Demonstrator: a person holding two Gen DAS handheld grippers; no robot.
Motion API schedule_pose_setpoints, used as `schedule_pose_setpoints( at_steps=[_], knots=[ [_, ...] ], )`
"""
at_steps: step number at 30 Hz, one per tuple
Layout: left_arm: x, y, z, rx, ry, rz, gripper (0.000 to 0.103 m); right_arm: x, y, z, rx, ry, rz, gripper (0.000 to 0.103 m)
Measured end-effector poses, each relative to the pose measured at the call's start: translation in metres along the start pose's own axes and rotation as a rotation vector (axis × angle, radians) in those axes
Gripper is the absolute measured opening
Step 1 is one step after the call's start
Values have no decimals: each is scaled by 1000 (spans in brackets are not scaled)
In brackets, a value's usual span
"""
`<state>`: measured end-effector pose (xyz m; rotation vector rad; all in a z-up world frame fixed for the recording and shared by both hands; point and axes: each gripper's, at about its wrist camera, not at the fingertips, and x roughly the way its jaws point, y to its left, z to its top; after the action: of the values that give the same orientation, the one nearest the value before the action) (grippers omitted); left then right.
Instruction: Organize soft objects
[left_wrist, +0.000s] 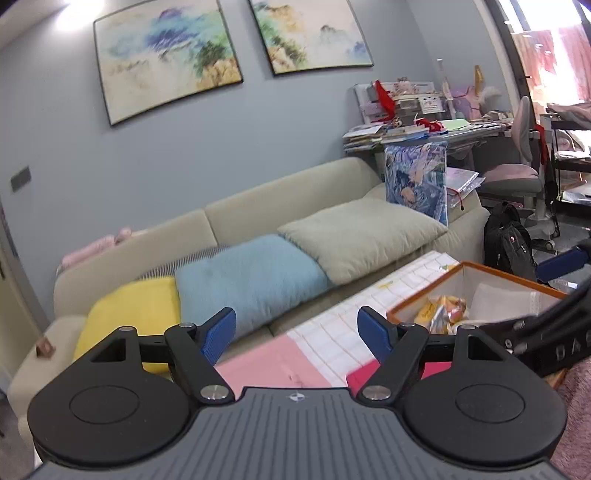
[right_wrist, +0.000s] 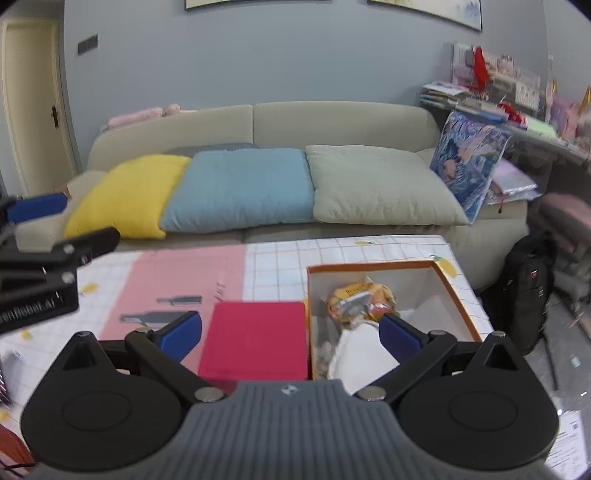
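Both grippers are hanging in the air above the low table (right_wrist: 369, 247), and neither one is holding anything. The left gripper (left_wrist: 297, 332) is spread wide, with only air between its blue pads. The right gripper (right_wrist: 291, 332) is spread wide too, and it is pointing down at the red box (right_wrist: 255, 339) and the open box (right_wrist: 458, 295) with the orange rim.

It looks like a fresh pick is just getting started. The soft things are sitting in two places. A white soft cloth (right_wrist: 358, 354) and a crinkly yellow packet (right_wrist: 358, 299) are lying inside the open box. Three cushions are lying in a row on the sofa (right_wrist: 332, 118) — the yellow cushion (right_wrist: 129, 192), the blue cushion (right_wrist: 243, 188) and the pale green cushion (right_wrist: 376, 184), each touching the next.

The white cloth is nearest to the right gripper, so I am guessing it comes next. The gripper is going to need to dip down into the box and pinch a fold of cloth.

The box wall is standing close beside the cloth, and the packet is touching it — both could be getting in the way. A black backpack (right_wrist: 528, 288) is sitting on the floor by the table. A picture bag (right_wrist: 469, 162) is leaning on the sofa arm.
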<state>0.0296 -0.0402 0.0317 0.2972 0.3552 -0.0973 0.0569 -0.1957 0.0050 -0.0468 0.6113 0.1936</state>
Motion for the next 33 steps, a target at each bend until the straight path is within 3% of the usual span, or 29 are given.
schedule_pose_setpoints(
  at_steps=[4,8,13,20,33],
  knots=[
    [1,4,-18,-44,78,1,89,-2,13,-27,-43,23,-81,100],
    [3,4,-38,-98,165,-20,89,0,11,-45,-6,64,-150,100],
    [6,1,-57,-177,268,-63,89,5,8,-56,25,116,-157,100],
    [12,-10,-74,-191,388,-60,89,11,13,-65,-4,151,-153,100],
    [6,-17,-72,-180,383,-65,89,6,18,-65,-13,135,-140,100]
  ],
)
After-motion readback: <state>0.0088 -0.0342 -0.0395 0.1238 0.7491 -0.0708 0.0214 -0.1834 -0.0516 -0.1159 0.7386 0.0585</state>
